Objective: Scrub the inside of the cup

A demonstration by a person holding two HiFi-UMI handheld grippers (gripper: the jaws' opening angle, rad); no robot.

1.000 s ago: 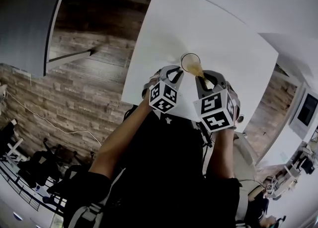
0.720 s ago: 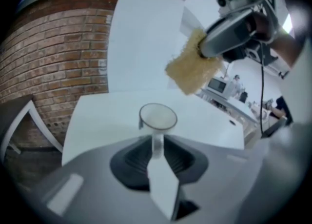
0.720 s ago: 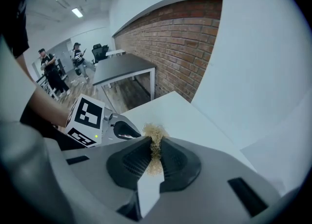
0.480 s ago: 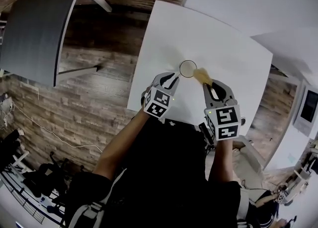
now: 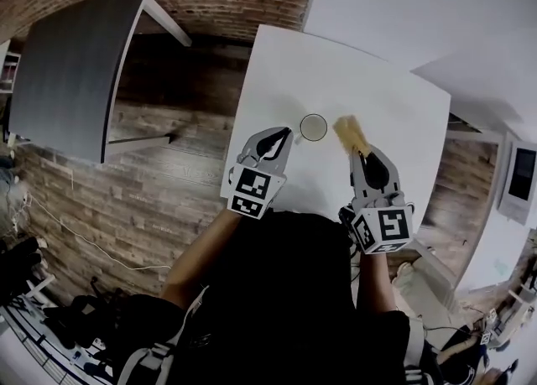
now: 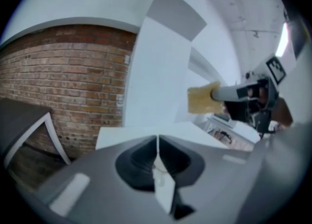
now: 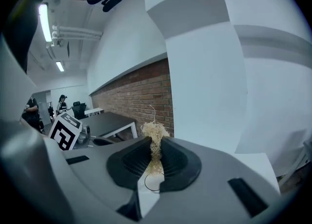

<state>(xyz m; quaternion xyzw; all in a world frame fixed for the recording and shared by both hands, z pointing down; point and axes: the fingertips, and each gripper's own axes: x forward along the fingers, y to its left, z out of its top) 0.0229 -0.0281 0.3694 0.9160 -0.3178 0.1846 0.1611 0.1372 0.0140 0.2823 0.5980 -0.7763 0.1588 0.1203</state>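
A white tabletop [image 5: 377, 90] is seen from above, and both grippers are held over its near half. The left gripper [image 5: 285, 134] is pointed forward and slightly to the right. Its jaws are closing, already drawn nearly together, and nothing is seen between them in the left gripper view. The right gripper [image 5: 362, 153] is pointed forward and slightly to the left, and its jaws are clamped on a yellow, fibrous scrub pad [image 5: 350, 133], which sticks out past the tips.

The cup [image 5: 313, 127] is stood upright on the tabletop between the two grippers, with its round mouth facing up. It is held by neither gripper and is not seen in either gripper view. It lies just ahead and to the right of the left jaws, and just to the left of the pad. Whether the left tips touch it cannot be told.

Because the cup's long axis is vertical, the pad is judged to need lifting over the rim and lowering from above. The unheld cup could well be tipped or pushed by this.
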